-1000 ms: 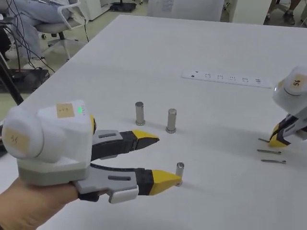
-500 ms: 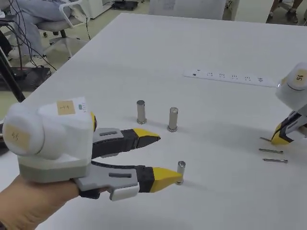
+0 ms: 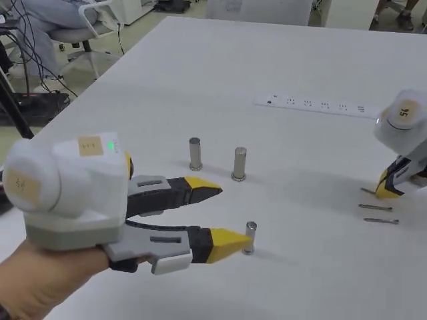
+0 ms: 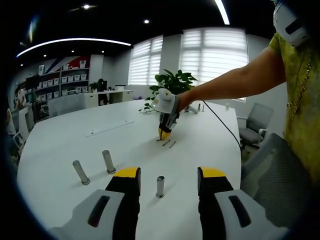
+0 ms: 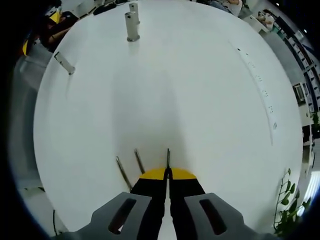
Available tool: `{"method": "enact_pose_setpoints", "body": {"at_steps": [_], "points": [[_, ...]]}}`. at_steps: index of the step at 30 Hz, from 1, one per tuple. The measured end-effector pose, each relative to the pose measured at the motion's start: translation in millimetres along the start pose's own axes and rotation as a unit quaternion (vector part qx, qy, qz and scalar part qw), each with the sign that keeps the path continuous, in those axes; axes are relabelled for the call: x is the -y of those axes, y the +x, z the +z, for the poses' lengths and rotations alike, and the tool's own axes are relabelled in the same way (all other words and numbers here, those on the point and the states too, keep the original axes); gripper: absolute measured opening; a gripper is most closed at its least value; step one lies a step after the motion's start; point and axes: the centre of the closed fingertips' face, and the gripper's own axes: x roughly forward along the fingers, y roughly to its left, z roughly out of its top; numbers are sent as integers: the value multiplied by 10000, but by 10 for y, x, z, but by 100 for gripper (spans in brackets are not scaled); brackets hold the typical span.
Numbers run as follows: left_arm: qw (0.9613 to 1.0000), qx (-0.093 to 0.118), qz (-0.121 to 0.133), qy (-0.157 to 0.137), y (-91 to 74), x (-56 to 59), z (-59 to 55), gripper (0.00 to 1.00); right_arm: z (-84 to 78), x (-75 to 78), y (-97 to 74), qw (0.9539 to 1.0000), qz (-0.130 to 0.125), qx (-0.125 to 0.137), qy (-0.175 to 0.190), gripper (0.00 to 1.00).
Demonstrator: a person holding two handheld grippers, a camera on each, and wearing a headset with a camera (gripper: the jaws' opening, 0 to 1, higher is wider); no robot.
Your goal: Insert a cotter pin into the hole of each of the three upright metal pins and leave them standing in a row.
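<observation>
Closest to you, your left hand holds the left tongs apart, low over the white worktop, with the nearest metal pin upright just off the lower yellow tip. The left gripper view puts that pin in the gap between the two tips of the left tongs, which the head view does not make plain. A tan sticker and a green light sit on the housing of these tongs; the writing is too small to read.

Behind stand the two other metal pins, upright and side by side, well apart from the near one. Their cross holes cannot be made out.

Out to your right, the right tongs touch down on the worktop, partly cut off by the frame edge. A round sticker bears two digits, perhaps 56, read at an angle. The right gripper view shows what the head view blurs: the right tongs are together, clamped on one cotter pin that juts forward, with two spare cotter pins lying just beside it.

Farther back lies a white power strip. The left gripper view adds a potted plant by shuttered windows.
</observation>
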Motion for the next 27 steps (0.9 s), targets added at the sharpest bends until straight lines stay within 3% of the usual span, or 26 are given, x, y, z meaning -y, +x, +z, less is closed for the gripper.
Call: {"method": "enact_pose_setpoints", "body": {"at_steps": [7,13,24,27], "points": [[10000,-12,-32,39,14,4,25,43,28,-41,-32,10000,7,-6,-84,1],[9999,-6,-90,73,32,21,64,43,54,-99,-158,9999,-35,2,-168,1],[9995,42,-239,218,90,107,188,42,181,-487,-476,9991,186,146,-340,1],[9992,60,-294,245,107,148,214,41,254,-658,-577,9984,291,210,-434,1]]}}
